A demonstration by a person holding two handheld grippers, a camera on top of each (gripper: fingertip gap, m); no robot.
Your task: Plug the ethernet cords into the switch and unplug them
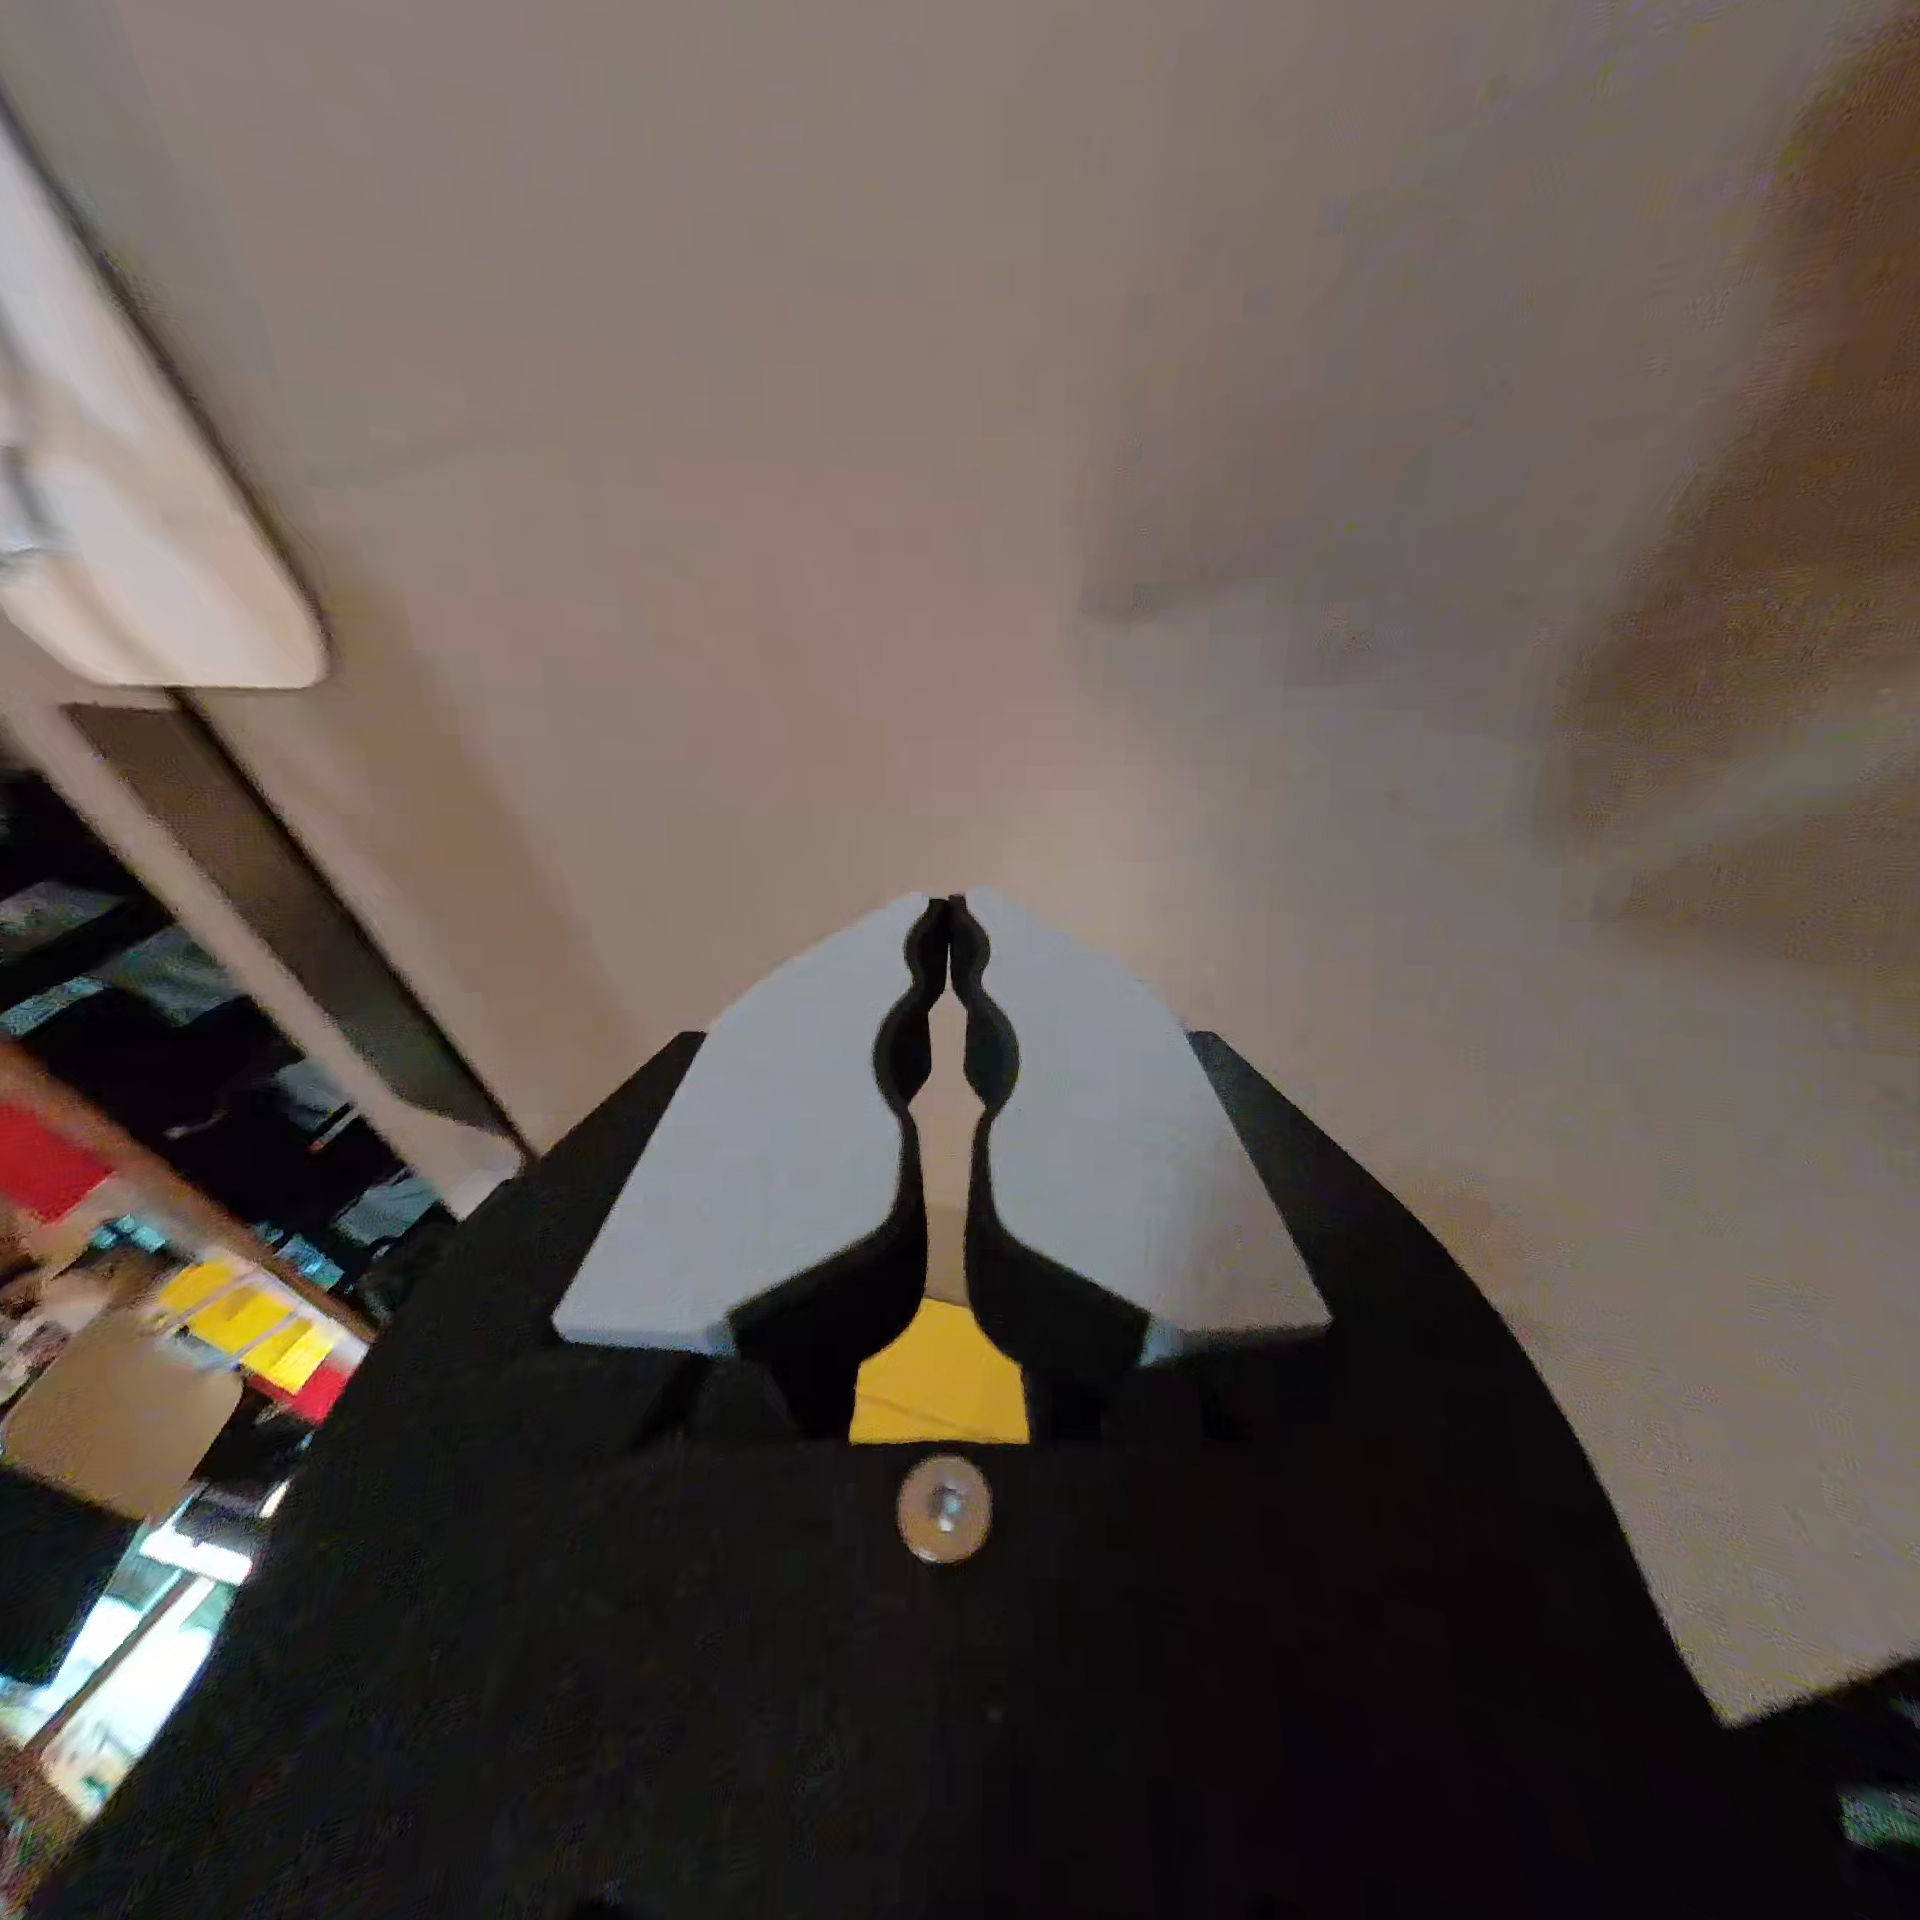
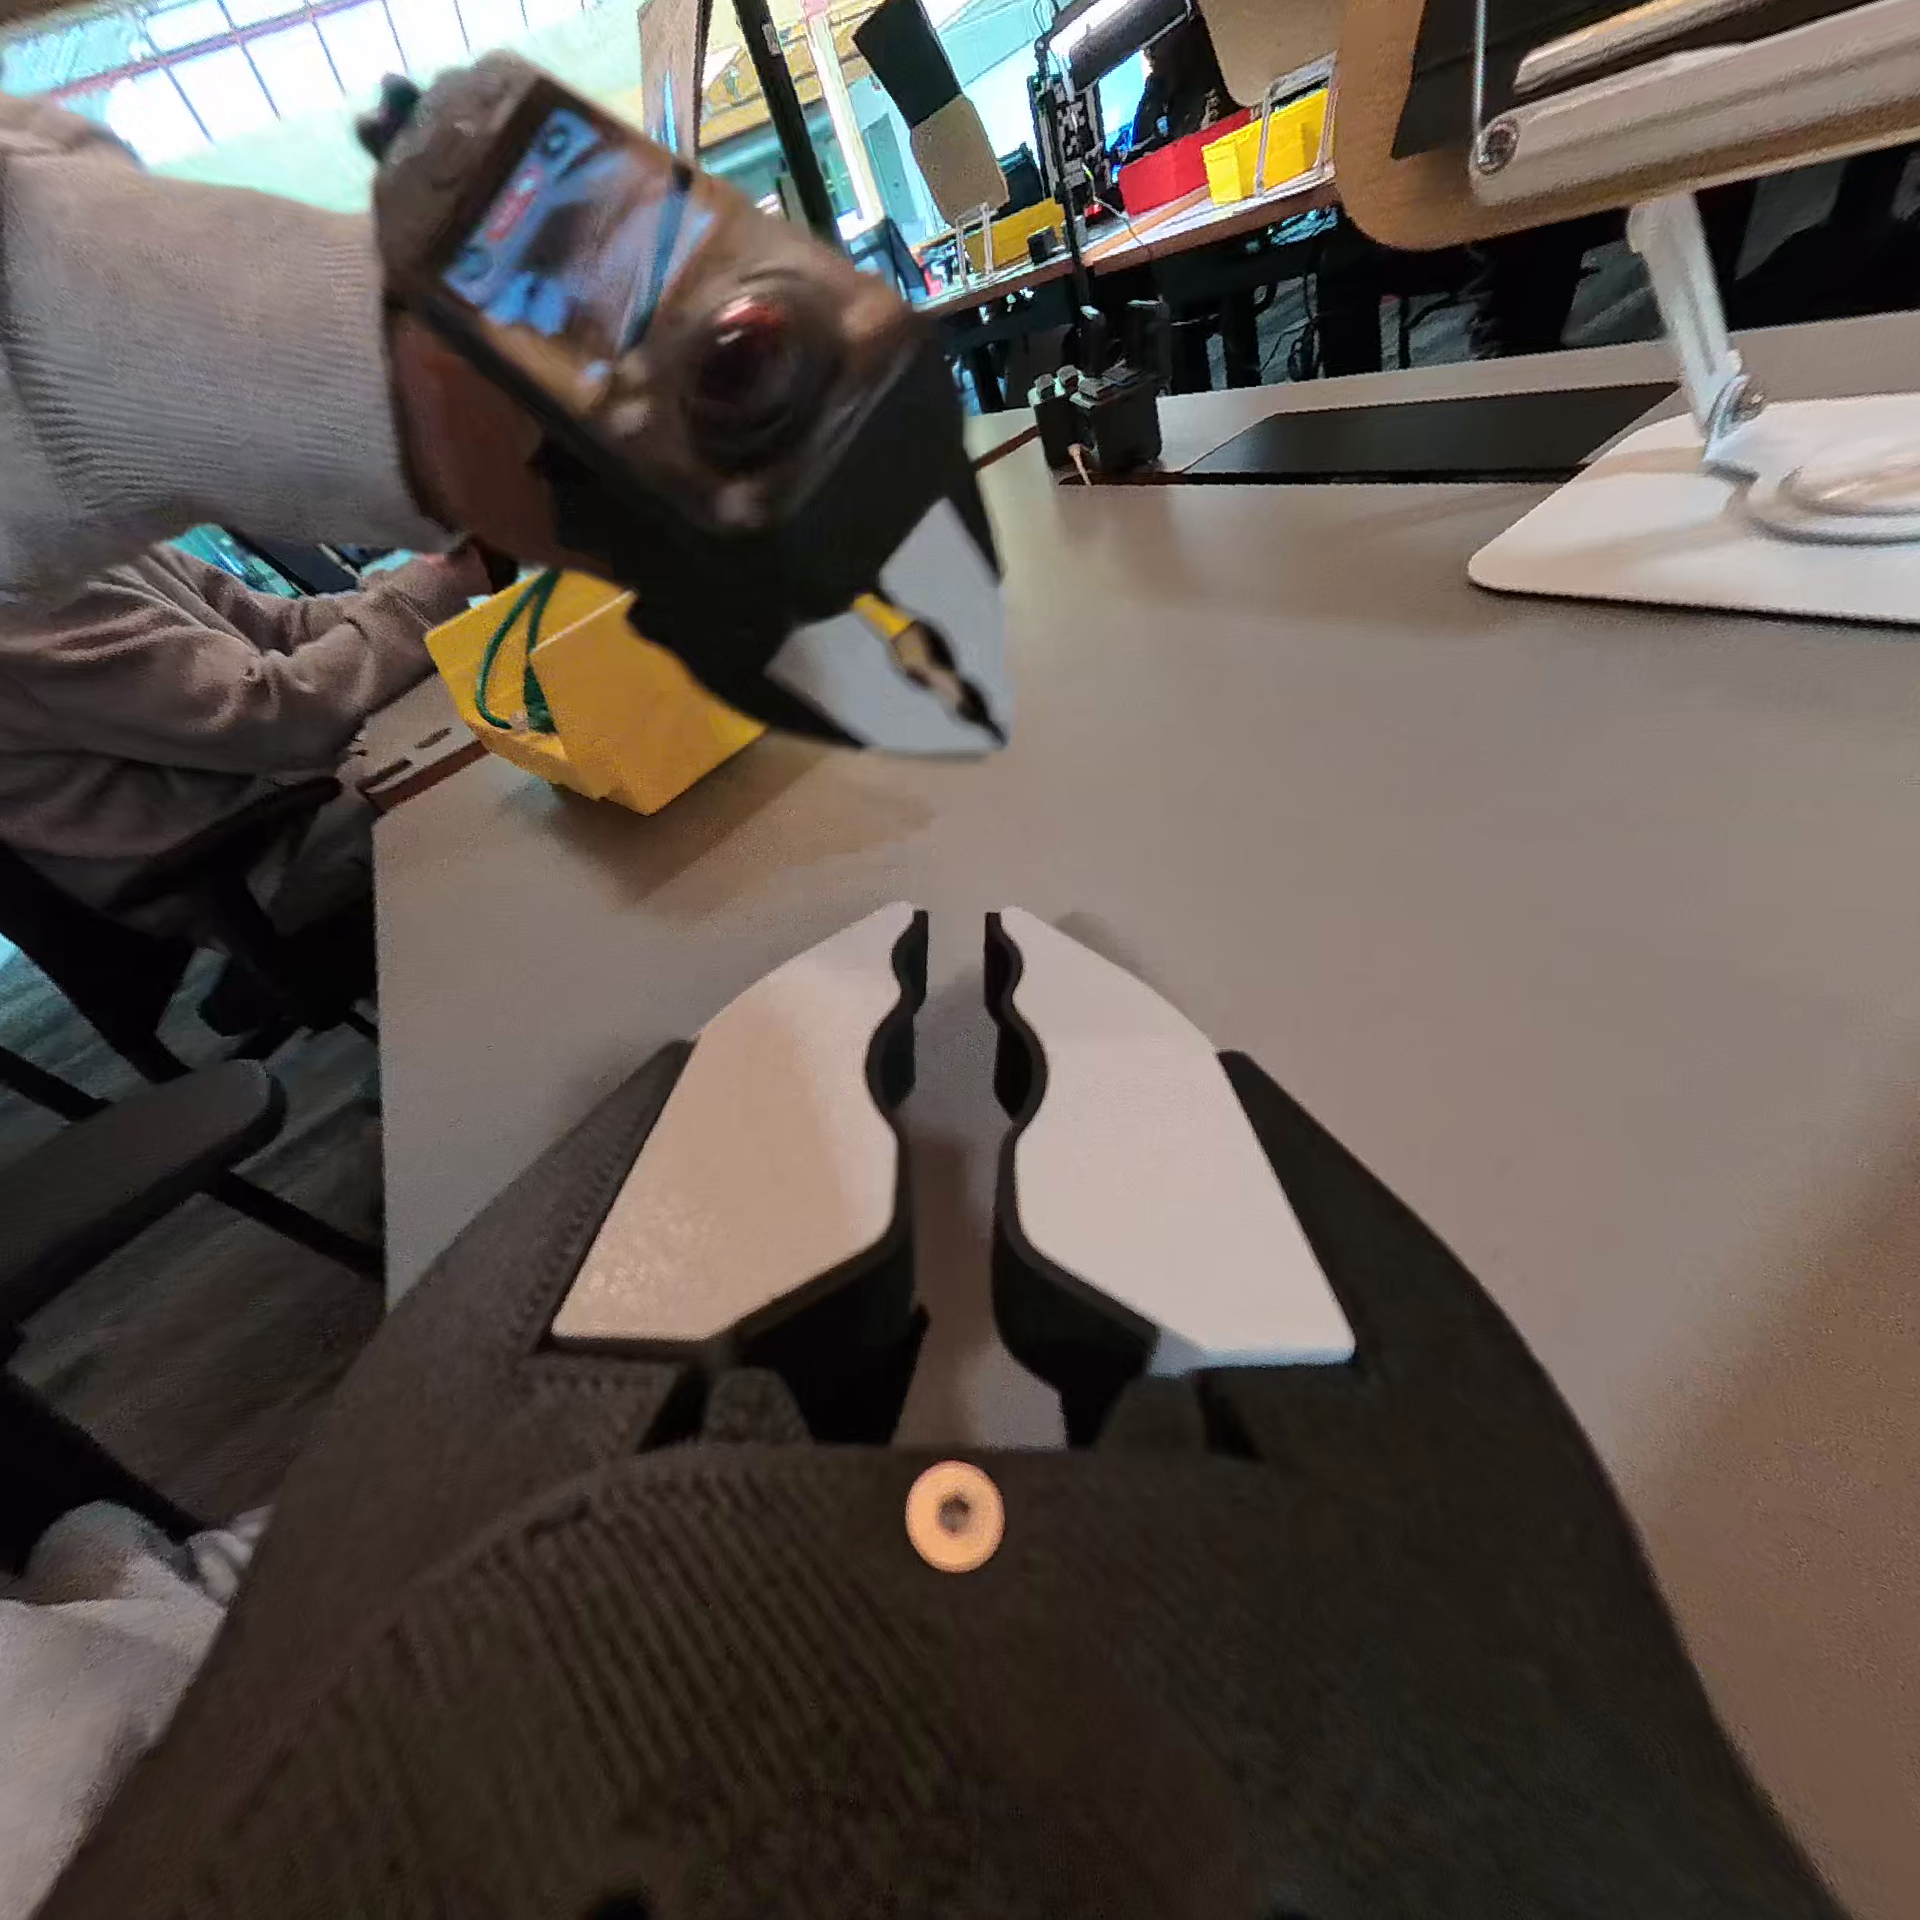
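The left gripper (image 1: 951,902) is clenched with nothing between its fingers: in its own view the two tips touch, and only a narrow wavy slit runs back between the black inner pads. It points down at a bare stretch of the pale desk (image 1: 1039,468). A patch of yellow (image 1: 940,1377) shows through the gap at the base of the fingers. From the right wrist view the same gripper (image 2: 982,717) hangs above the desk, tilted downward and blurred, with a camera (image 2: 665,301) mounted on top and a person's light grey sleeve (image 2: 166,353) behind it.

The right gripper (image 2: 956,920) is released a little: its white-faced fingers (image 2: 790,1132) stand apart with a clear strip of desk (image 2: 1351,831) visible between them, and they hold nothing. It sits low over the near part of the desk.

Just beyond the left gripper, near the desk's left edge, stands a yellow box (image 2: 623,717) with a green cord (image 2: 520,665) looped at its side. I cannot tell whether this box is the switch, nor whether the cord is plugged in. Farther right, a white monitor stand (image 2: 1683,520) rests on the desk. Beyond it, other benches carry red and yellow bins (image 2: 1236,156).
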